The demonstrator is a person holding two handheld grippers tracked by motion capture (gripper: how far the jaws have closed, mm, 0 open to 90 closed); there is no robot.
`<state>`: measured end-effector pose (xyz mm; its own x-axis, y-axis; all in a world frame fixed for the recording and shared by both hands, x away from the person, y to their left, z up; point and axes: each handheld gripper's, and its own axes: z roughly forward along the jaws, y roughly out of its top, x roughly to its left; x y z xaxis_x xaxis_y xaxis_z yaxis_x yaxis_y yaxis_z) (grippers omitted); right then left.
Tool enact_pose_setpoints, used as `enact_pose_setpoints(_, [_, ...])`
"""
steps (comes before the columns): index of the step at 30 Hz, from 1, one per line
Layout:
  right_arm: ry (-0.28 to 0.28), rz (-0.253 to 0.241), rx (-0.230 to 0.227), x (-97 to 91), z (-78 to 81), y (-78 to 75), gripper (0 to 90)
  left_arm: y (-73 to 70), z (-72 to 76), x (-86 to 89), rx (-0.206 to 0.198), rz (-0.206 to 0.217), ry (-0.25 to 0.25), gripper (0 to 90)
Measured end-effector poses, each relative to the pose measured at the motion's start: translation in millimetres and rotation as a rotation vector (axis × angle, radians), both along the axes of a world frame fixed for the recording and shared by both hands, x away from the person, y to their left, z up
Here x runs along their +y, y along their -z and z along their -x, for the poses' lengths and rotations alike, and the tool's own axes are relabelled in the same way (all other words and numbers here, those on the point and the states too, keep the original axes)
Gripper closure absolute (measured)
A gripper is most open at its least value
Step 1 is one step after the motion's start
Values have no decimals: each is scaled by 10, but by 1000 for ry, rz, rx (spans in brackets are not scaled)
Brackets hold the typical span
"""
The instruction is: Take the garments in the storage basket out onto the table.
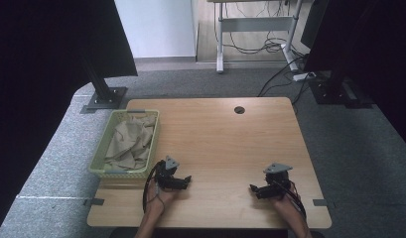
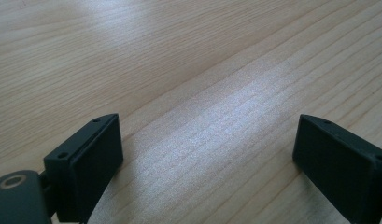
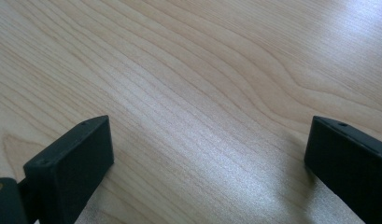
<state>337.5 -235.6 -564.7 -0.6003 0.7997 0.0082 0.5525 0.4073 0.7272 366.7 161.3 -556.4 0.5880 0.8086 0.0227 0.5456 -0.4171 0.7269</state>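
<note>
High view: a wooden worktop (image 1: 225, 148) is seen from above, with a person's two forearms entering from the bottom edge, each hand holding a pair of tongs. The left tongs (image 1: 186, 179) are rested low on the worktop near its front edge, pointed inward toward the middle; the right tongs (image 1: 252, 188) are rested opposite them, also pointed inward, so the two face each other and are kept well apart. A pale green mesh basket (image 1: 102, 148) is placed at the worktop's left edge, with its long axis running from front to back, and a crumpled beige cloth (image 1: 131, 141) is heaped inside it, all of it within the basket walls. The basket's near end is found just beside the left tongs, behind them and to their left, so the cloth is judged to be the thing nearest to hand, and the left hand is plainly the nearer of the two; the right tongs are set far across the worktop from it. A reach would have to be made back and to the left, away from where the left tongs now point. In the left gripper view and the right gripper view, both pairs of black jaws are shown spread wide over bare wood grain, with nothing held between them.
</note>
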Motion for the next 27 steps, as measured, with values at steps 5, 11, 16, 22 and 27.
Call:
enact_pose_setpoints(5, [1, 0, 0, 0, 1, 0, 10, -1, -3, 2, -2, 0, 11, 85])
enact_pose_setpoints(11, [1, -1, 1, 1, 4, 0, 9, -4, -6, -3, 0, 0, 17, 85])
enact_pose_setpoints(16, [2, -1, 0, 1, 5, 0, 10, -25, 5, -18, -2, -6, 20, 86])
enact_pose_setpoints(22, [3, -1, 0, 1, 8, 0, 10, -113, 5, -8, -4, 8, 28, 89])
enact_pose_setpoints(27, [4, -1, 1, 1, 9, 0, 10, -192, -2, -4, -2, 19, 36, 98])
